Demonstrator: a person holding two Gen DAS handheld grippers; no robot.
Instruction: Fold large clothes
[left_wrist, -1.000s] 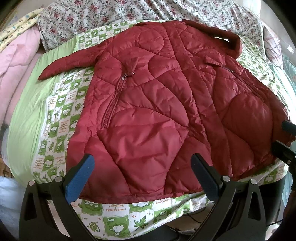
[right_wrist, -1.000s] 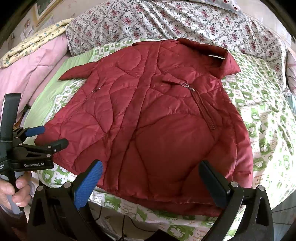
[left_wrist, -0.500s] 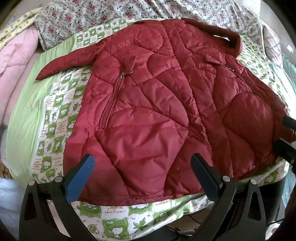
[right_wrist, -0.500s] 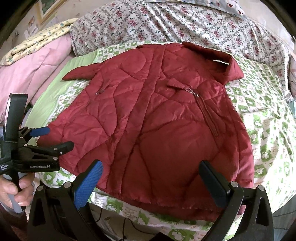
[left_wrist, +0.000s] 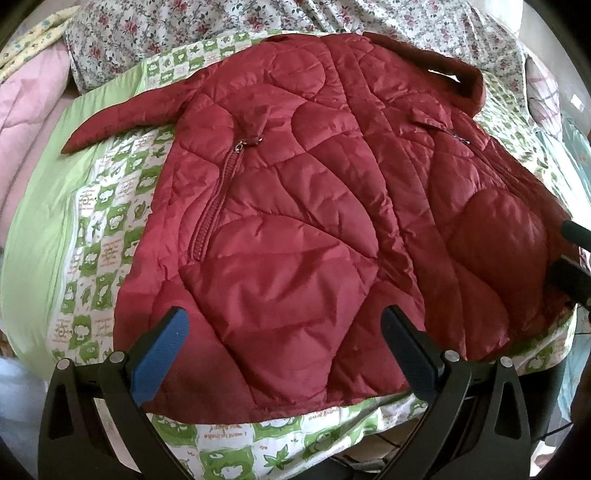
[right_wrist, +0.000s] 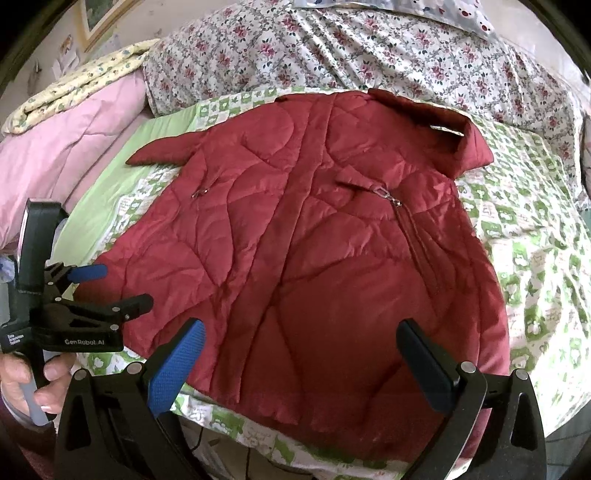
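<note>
Red quilted jacket (left_wrist: 314, 221) flat on green-checked sheet (left_wrist: 107, 229) ahead of my tongs, left gripper (left_wrist: 284, 350) wide — holding nothing, right gripper (right_wrist: 299, 362) wide too, both just short of hem.

Black left tool (right_wrist: 118, 286) with blue pads (white "GenRobot.AI" lettering), silver screws, bare-skinned hand (right_wrist: 35, 384).

Green sheet (left_wrist: 44, 221), floral cover (right_wrist: 369, 59), pink quilt (right_wrist: 66, 147)

Place: a bedroom in a home
Bed: green-and-white checked cotton sheet (right_wrist: 524, 236) spread over the mattress
Far side: rose-patterned floral cloth (right_wrist: 369, 51)
Left: folded pink quilt (right_wrist: 70, 144), yellow flowered blanket (right_wrist: 74, 85) on top
Wall: framed picture (right_wrist: 99, 14), far left
</note>
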